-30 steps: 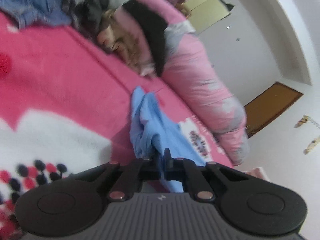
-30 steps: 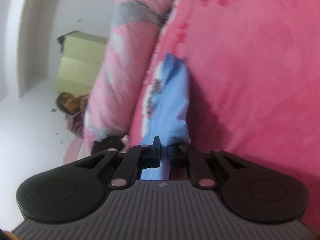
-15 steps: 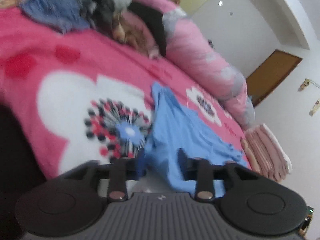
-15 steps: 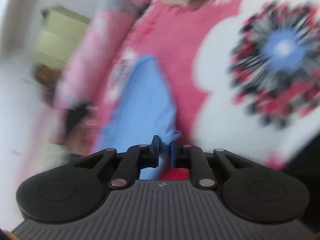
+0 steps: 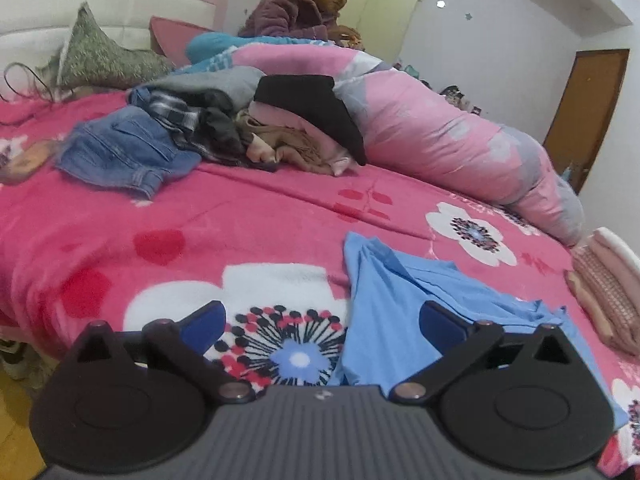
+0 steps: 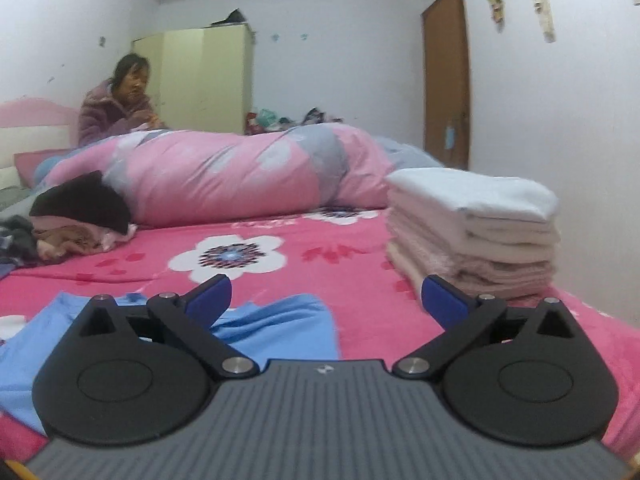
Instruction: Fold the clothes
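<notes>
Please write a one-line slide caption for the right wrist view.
Open right gripper above a light blue garment on the pink floral blanket, beside a stack of folded towels.

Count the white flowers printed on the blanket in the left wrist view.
3 whole: one between the left gripper's fingers, one by the pink duvet, one at right edge. Clothes may hide more.

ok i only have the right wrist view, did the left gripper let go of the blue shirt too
Observer: Yes. The left gripper is open, and the blue shirt lies flat on the pink blanket.
Operator: anything else left to fold over there
Observer: A pair of denim shorts lies at the near edge of an unfolded clothes pile, well beyond the shirt.
Operator: and my side
Observer: Your right gripper is open too, with the folded stack ahead on its right.
</notes>
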`<state>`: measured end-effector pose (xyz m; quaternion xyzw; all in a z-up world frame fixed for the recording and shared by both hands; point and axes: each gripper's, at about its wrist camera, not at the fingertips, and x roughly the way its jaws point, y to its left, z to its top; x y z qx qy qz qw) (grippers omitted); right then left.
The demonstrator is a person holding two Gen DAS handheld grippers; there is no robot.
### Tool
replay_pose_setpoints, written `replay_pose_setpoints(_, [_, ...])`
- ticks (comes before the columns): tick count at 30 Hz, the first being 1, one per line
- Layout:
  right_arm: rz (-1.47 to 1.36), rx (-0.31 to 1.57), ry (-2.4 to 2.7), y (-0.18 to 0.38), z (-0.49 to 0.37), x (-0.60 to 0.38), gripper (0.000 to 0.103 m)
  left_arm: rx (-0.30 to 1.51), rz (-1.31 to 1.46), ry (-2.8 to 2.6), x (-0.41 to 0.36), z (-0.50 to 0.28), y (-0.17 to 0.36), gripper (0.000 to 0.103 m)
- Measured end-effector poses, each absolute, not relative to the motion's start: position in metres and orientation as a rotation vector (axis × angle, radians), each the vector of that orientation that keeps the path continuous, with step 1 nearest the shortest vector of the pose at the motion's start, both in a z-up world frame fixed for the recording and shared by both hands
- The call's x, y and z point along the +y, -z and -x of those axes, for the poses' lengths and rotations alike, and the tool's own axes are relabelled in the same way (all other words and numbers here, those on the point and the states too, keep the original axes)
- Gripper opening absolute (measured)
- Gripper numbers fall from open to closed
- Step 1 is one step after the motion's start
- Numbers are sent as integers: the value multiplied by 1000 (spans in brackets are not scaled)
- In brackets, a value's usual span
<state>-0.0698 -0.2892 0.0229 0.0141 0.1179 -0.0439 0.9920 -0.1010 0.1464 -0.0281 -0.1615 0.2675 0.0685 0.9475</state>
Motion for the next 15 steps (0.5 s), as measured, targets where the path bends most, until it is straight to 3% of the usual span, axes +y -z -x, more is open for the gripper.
replay_pose_setpoints(15, [37, 43, -164, -41, 31, -205, 102, 559, 310, -47, 129, 89, 53, 103])
